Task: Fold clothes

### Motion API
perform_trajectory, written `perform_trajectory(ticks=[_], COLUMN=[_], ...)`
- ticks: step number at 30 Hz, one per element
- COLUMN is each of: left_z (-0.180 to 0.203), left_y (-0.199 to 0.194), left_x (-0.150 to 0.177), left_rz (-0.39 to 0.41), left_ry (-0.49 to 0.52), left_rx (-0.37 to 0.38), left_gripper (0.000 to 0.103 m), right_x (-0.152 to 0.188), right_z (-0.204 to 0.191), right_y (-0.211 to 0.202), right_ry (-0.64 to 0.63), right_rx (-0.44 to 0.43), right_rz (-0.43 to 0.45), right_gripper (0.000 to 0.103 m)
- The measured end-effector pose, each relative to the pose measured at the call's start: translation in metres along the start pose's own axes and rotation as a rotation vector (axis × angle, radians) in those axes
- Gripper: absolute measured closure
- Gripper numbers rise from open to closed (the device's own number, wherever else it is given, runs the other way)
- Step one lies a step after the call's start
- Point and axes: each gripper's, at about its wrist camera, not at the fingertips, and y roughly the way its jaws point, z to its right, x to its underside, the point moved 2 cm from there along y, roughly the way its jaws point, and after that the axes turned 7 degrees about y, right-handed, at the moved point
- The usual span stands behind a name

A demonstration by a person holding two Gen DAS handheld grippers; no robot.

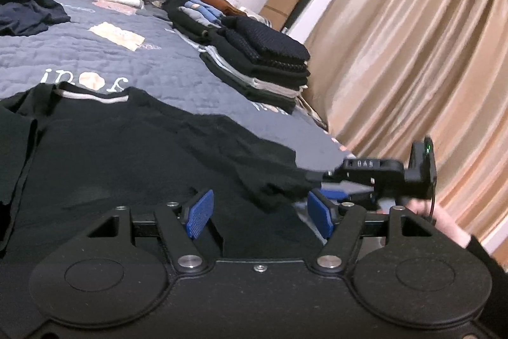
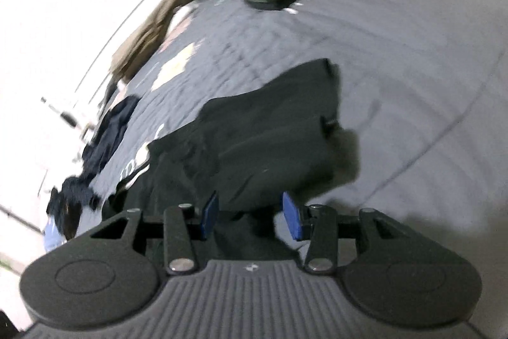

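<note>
Bed (image 1: 133, 59) with grey quilt, curtain (image 1: 412, 53) close along its right edge. Folded stacks (image 1: 263, 65) line that edge; loose dark garment (image 1: 28, 11) far left; open quilt between. Black tee (image 1: 127, 148) lies flat at near edge, collar away from camera, long axis running near to far. Left gripper (image 1: 260, 212) over the tee's hem, jaws apart, nothing pinched. Right gripper (image 2: 250, 215) over the tee's sleeve corner, jaws apart; view blurred, can't tell if cloth is caught.
</note>
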Motion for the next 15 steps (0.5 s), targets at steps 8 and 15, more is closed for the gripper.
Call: perform_trajectory(ticks=[8, 15], left_z=[0.007, 0.006], left_y=[0.019, 0.027], left_x=[-0.018, -0.013], left_rz=[0.025, 0.01], left_ry=[-0.007, -0.011], left_rx=[0.019, 0.027], left_gripper=[0.036, 0.035], right_x=[-0.006, -0.011], right_z=[0.025, 0.029], right_y=[0.005, 0.016], right_ry=[0.141, 0.187], right_rx=[0.062, 0.065], right_rz=[0.041, 0.074], right_gripper=[0.059, 0.055])
